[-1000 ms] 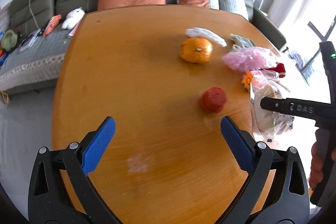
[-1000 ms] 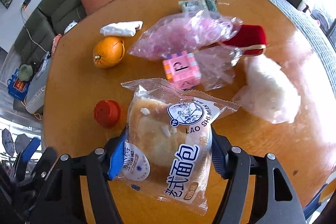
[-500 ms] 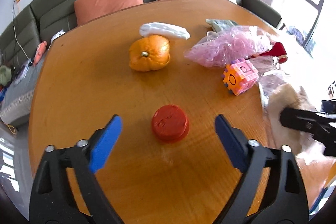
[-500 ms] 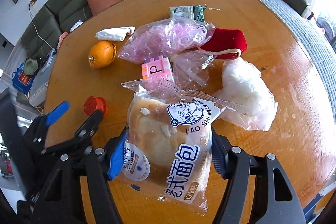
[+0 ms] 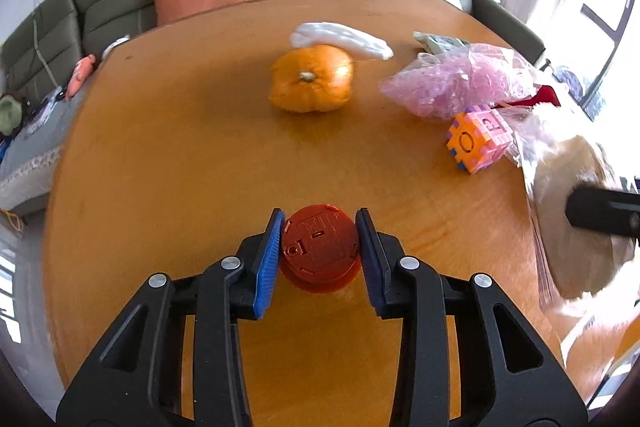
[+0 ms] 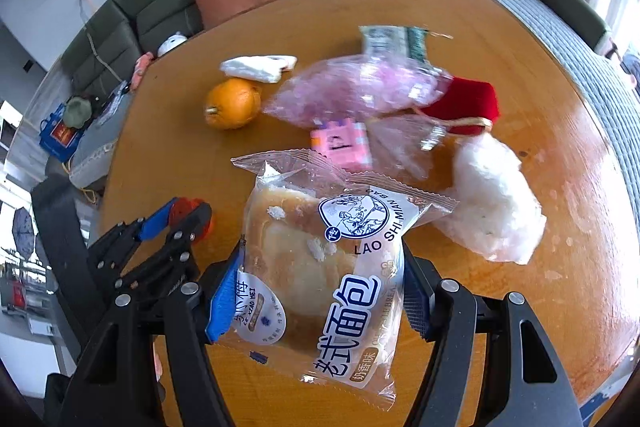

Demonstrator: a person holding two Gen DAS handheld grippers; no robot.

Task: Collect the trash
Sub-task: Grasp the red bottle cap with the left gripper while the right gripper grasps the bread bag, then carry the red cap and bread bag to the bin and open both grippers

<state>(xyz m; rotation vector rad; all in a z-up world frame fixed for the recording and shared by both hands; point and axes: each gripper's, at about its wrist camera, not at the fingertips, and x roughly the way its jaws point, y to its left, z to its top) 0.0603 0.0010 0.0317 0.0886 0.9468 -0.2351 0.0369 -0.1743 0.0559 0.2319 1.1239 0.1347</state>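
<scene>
Step in hand: we judged it the pickup of a second piece of trash, one already being carried.
Left gripper: its jaws were closing, the blue pads against both flanks of the red cap, which sat on the wooden table.
Left pose: we had it pitched steeply down, the cap right at its tips; ahead lay an orange, ahead to the right a pink bag and a foam cube.
Right gripper: we kept it about half spread, clamped on the bread packet, clear of the table.
Right pose: tilted down, the other tool just to its left.
Next move: we reckoned a firm pinch, then a straight lift; the cap's round sides might slip.
</scene>
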